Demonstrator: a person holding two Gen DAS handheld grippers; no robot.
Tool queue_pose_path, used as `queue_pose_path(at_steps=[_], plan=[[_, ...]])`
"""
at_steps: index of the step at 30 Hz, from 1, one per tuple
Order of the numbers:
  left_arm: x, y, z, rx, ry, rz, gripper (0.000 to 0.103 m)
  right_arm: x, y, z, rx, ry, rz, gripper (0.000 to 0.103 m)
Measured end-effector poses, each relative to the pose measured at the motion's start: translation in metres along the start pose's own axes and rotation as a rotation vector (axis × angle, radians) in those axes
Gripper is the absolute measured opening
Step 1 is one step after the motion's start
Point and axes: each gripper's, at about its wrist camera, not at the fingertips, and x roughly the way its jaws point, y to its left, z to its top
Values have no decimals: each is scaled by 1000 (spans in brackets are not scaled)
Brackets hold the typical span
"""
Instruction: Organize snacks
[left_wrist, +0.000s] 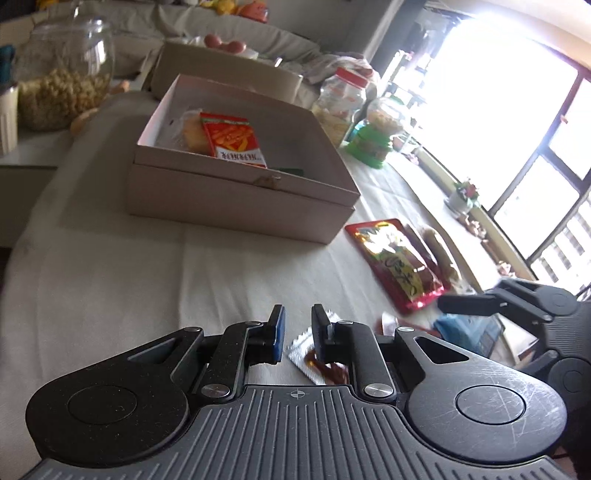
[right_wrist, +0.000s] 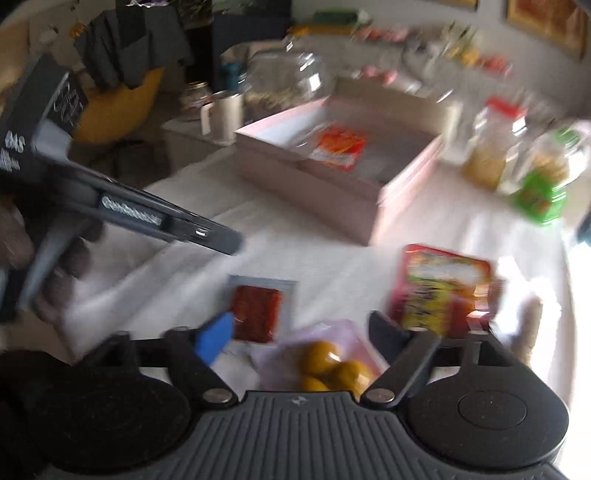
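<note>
The left tool (left_wrist: 297, 332) is hovering low over the white cloth-covered tabletop (left_wrist: 110, 280), its blue-padded fingers (left_wrist: 279, 328) standing slightly apart above a silver foil sachet (left_wrist: 304, 356) without pinching it. The right tool (right_wrist: 299, 334) is reaching in beside it with fingers spread wide over a clear bag of round orange sweets (right_wrist: 328, 363), near a flat red-filled packet (right_wrist: 258, 312) and a glossy red snack pouch (right_wrist: 439, 291). Beyond a stretch of bare cloth, the open pink cardboard box (left_wrist: 236, 195) is sitting with an orange snack packet (left_wrist: 234, 140) lying inside.
</note>
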Motion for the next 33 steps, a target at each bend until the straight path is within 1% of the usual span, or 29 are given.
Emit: queue_pose_path(at_steps=[3,4,5,6,8,11,13,14,15,16,18,20,22,23,24,25,27,28,29,31,33], plan=[[-4,-14,-8,40,12,-8,18,-5,-2,-23,37,47,-33,84],[-4,-20,-11,60,17,-14,18,-5,-5,-31,60,65,-64,84],[-4,-26,-13,85,21,-17,18,-4,-7,-39,78,76,-112,84],[-4,-33,-16,111,24,-17,19,-5,-10,-47,96,75,-178,84],[-4,-48,-22,178,27,-6,19,-12,-16,-58,154,30,-253,84],[2,-73,-32,289,32,30,19,-28,-32,-76,323,-58,-303,84],[9,-90,-41,377,34,44,19,-32,-38,-86,400,-106,-329,85],[12,-96,-45,422,40,56,22,-34,-39,-92,420,-130,-338,85],[16,-101,-49,457,49,75,24,-31,-43,-94,425,-150,-342,86],[20,-103,-53,481,58,98,24,-31,-41,-97,419,-163,-344,86],[21,-104,-58,528,40,126,24,-30,-36,-100,389,-169,-359,87],[21,-103,-59,557,34,188,24,-27,-31,-101,364,-169,-377,88],[20,-93,-56,544,34,235,31,-26,-25,-100,350,-169,-388,88],[19,-88,-54,525,35,246,37,-27,-25,-99,344,-169,-386,88],[18,-82,-50,506,37,261,40,-33,-24,-98,341,-174,-386,88],[18,-76,-47,491,40,281,40,-39,-24,-98,345,-188,-397,88],[15,-66,-41,460,37,305,38,-49,-31,-98,391,-213,-449,88],[13,-63,-37,435,36,292,36,-52,-38,-99,432,-215,-471,88],[12,-60,-33,403,35,257,35,-54,-47,-101,490,-211,-489,88],[10,-59,-21,328,37,137,35,-55,-72,-106,626,-189,-508,88],[14,-61,-9,269,34,29,34,-49,-94,-110,721,-161,-498,87]])
